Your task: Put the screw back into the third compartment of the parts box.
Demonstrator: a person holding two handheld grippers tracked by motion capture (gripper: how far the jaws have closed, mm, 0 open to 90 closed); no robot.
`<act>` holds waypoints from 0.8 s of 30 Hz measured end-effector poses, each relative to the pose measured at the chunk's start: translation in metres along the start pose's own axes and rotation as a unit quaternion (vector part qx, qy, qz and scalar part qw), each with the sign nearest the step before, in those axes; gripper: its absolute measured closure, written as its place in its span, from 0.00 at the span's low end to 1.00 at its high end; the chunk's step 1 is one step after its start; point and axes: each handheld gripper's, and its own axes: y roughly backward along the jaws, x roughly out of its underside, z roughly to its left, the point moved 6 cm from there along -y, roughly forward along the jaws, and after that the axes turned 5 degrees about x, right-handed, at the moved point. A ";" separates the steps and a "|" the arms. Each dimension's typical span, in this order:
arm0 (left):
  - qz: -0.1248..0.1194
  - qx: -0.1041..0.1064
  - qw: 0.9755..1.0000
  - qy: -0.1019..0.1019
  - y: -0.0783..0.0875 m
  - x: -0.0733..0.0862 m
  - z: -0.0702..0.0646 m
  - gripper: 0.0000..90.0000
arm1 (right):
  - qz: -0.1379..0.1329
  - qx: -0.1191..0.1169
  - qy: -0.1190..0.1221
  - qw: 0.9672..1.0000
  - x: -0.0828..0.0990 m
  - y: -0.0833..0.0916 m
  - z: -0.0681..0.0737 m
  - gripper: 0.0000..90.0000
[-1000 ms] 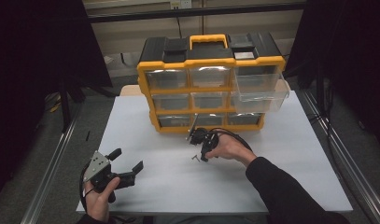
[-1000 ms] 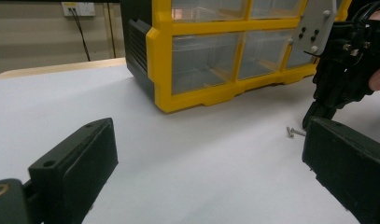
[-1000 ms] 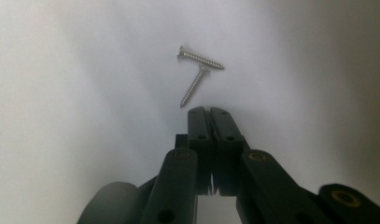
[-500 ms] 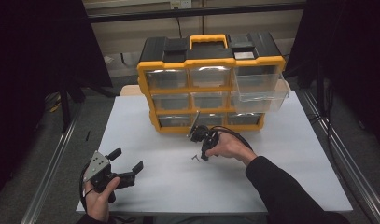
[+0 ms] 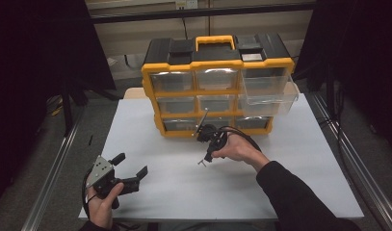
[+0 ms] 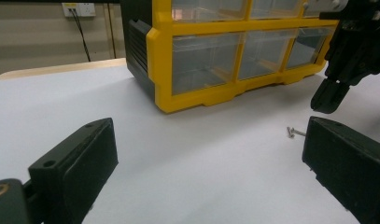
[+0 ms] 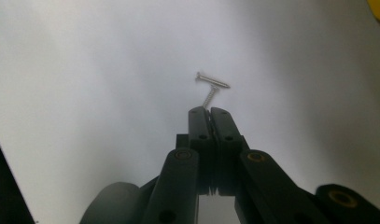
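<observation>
silver screws: the right gripper (image 7: 210, 111) is shut tight on one small screw (image 7: 209, 97), just above another screw (image 7: 213, 80) on the white table (image 5: 299, 192), near the yellow drawer box (image 5: 217, 86), and next i think it must go up to the open drawer (image 5: 268, 91) on the right.

Bare table (image 5: 280, 192) all round; drawer cabinet (image 5: 217, 86) blocks the far side.

Workshop: drawer organizer (image 5: 217, 86), white table (image 5: 299, 187)
</observation>
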 end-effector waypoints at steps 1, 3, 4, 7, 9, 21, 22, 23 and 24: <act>0.000 0.000 1.000 0.000 0.000 0.000 0.000 0.04 | -0.001 0.003 0.001 1.000 -0.001 0.002 0.001 0.98; 0.000 -0.001 1.000 -0.001 0.000 0.000 0.000 0.04 | -0.005 0.001 0.000 1.000 -0.001 0.006 0.001 0.98; 0.000 -0.001 1.000 -0.001 0.000 0.000 0.001 0.04 | -0.009 -0.006 -0.005 1.000 -0.002 0.009 0.002 0.98; 0.000 -0.001 1.000 -0.001 0.000 0.000 0.000 0.04 | -0.017 -0.007 -0.006 1.000 -0.004 0.015 0.000 0.98; 0.000 -0.001 1.000 -0.001 0.000 0.000 0.000 0.04 | -0.025 -0.011 0.002 1.000 -0.005 0.021 0.000 0.98; 0.001 -0.001 1.000 -0.001 0.000 0.000 0.000 0.04 | -0.069 -0.013 -0.003 0.998 -0.013 0.050 0.010 0.98; 0.001 -0.001 1.000 -0.001 -0.001 0.000 0.000 0.04 | -0.065 -0.011 0.010 0.998 -0.012 0.052 0.009 0.98; 0.000 -0.001 1.000 -0.001 0.000 0.000 0.000 0.04 | -0.067 -0.009 0.010 0.998 -0.013 0.054 0.010 0.98; 0.000 -0.001 1.000 -0.002 0.000 0.000 0.000 0.04 | -0.070 -0.008 0.013 0.997 -0.013 0.055 0.011 0.98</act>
